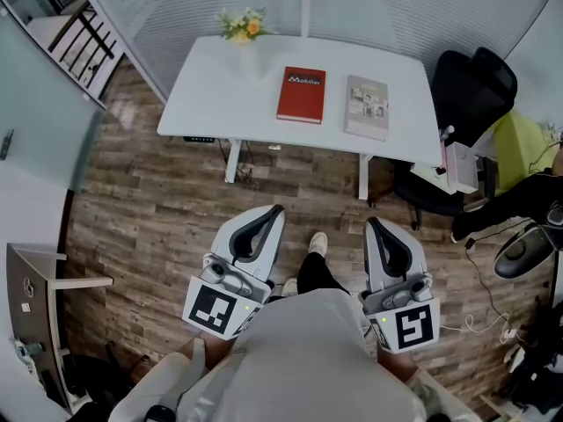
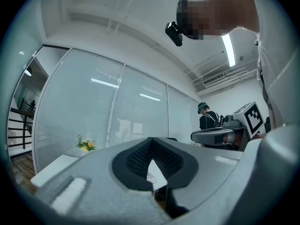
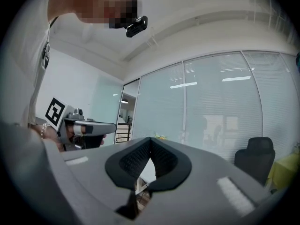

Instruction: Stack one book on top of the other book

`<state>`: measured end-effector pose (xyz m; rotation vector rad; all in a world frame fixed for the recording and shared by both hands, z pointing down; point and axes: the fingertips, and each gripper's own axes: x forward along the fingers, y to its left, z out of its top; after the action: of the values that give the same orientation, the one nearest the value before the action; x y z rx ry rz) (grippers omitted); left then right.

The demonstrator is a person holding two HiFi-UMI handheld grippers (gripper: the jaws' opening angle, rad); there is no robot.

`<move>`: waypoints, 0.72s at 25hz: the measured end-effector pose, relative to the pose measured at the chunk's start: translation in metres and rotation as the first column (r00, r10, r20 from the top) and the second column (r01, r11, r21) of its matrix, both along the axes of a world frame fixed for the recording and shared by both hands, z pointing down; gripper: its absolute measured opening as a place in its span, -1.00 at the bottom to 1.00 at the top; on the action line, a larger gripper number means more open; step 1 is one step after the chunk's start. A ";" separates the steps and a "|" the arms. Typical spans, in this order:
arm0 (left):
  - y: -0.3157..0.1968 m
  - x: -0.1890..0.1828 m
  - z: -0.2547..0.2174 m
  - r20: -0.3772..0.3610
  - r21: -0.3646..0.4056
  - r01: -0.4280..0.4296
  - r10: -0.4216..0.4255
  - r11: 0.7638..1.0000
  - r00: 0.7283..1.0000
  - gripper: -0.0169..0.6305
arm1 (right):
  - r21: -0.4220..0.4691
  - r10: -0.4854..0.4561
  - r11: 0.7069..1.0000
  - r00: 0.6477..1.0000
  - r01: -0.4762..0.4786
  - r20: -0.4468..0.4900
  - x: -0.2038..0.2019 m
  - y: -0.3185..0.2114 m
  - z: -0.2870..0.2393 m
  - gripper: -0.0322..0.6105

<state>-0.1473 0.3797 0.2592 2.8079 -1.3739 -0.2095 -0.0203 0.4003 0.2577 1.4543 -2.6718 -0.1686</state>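
A red book [image 1: 301, 94] and a grey book [image 1: 367, 106] lie side by side, a small gap apart, on a white table [image 1: 211, 95] in the head view. Both grippers hang over the wooden floor, well short of the table. My left gripper [image 1: 275, 210] is shut with nothing in it, and my right gripper [image 1: 371, 224] is shut and empty too. In the left gripper view the jaws [image 2: 151, 146] meet at the tips, with the table edge [image 2: 51, 168] beyond. The right gripper view shows its jaws [image 3: 150, 150] closed as well.
A small vase of flowers [image 1: 243, 25] stands at the table's far edge. A black office chair [image 1: 466, 86] sits right of the table. A glass wall [image 3: 220, 111] runs behind it. Cables and bags [image 1: 528, 341] lie on the floor at right.
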 end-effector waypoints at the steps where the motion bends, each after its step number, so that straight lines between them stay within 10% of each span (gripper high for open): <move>1: -0.008 0.003 0.001 -0.001 -0.004 0.001 -0.001 1.000 1.000 -0.94 | -0.002 0.000 1.000 1.000 0.000 0.001 0.003 -0.008 0.001 -0.89; 18: -0.148 0.069 -0.005 0.002 -0.022 0.007 -0.007 1.000 1.000 -0.94 | -0.014 0.006 1.000 1.000 -0.006 0.007 0.071 -0.147 -0.002 -0.89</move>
<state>-0.0782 0.2321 0.2540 2.7864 -1.3778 -0.1905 0.0509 0.2530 0.2560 1.4608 -2.6683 -0.1440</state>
